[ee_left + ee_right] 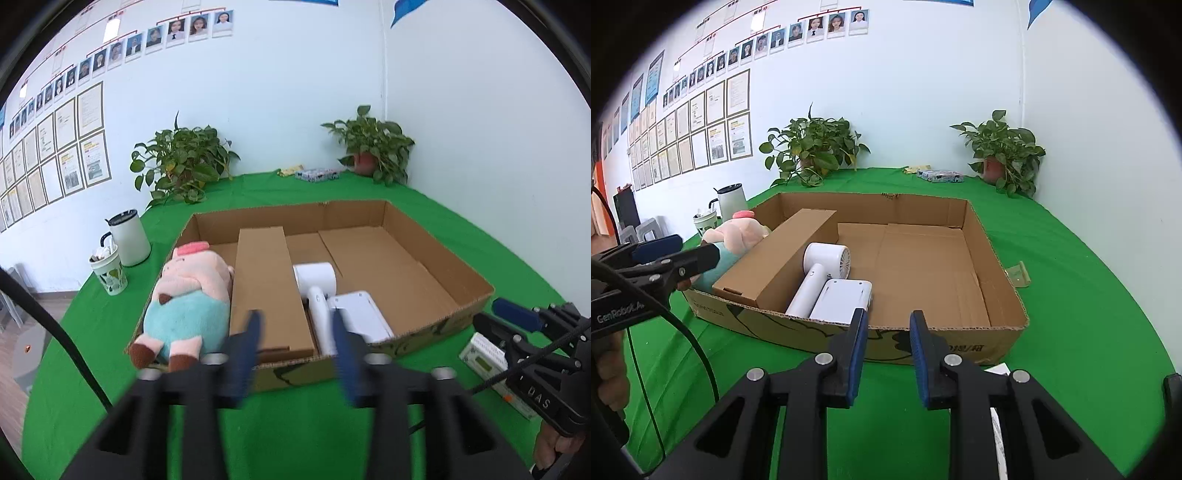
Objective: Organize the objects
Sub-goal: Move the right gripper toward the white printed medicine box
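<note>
An open cardboard tray (pixel 439 254) (pixel 993 266) sits on the green table. In it lie a plush pig (pixel 188 295) (pixel 735 236), a long brown carton (pixel 266 288) (pixel 783 254), a white hair dryer (pixel 317 284) (pixel 823 269) and a white box (pixel 360 314) (pixel 846 299). My left gripper (pixel 297 321) is open and empty above the tray's near edge. My right gripper (pixel 886 321) is open and empty, also near that edge. A white packet (pixel 487 360) (pixel 997 369) lies on the cloth under the right gripper.
A white kettle (pixel 129 238) (pixel 731 201) and a cup (pixel 109 269) stand left of the tray. Two potted plants (pixel 181 162) (pixel 373 146) stand at the back wall, with a small patterned box (pixel 317 173) between them. A small folded card (pixel 1019 275) lies right of the tray.
</note>
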A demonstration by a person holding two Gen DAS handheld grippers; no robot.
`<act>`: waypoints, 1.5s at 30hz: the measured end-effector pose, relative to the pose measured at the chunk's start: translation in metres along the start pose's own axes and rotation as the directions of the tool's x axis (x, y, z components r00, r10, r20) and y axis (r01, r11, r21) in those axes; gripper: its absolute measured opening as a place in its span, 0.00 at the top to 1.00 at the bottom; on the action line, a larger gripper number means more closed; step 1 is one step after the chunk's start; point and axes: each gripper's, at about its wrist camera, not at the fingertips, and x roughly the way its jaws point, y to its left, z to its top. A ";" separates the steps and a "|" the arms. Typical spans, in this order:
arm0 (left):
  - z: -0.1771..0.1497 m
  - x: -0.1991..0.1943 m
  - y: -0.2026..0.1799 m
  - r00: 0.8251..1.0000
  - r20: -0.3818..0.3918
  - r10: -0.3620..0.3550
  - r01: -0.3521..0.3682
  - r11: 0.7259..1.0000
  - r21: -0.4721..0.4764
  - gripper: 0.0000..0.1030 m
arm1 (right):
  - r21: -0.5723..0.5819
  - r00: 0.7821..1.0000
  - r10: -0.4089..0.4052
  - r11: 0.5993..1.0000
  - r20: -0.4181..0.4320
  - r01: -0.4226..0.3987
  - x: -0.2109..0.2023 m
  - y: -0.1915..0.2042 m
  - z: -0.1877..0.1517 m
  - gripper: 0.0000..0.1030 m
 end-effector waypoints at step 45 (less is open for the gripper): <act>-0.053 -0.010 0.005 0.995 -0.099 0.018 -0.018 1.000 -0.003 0.01 | 0.009 0.941 -0.099 0.994 -0.325 0.107 -0.009 -0.093 -0.103 0.14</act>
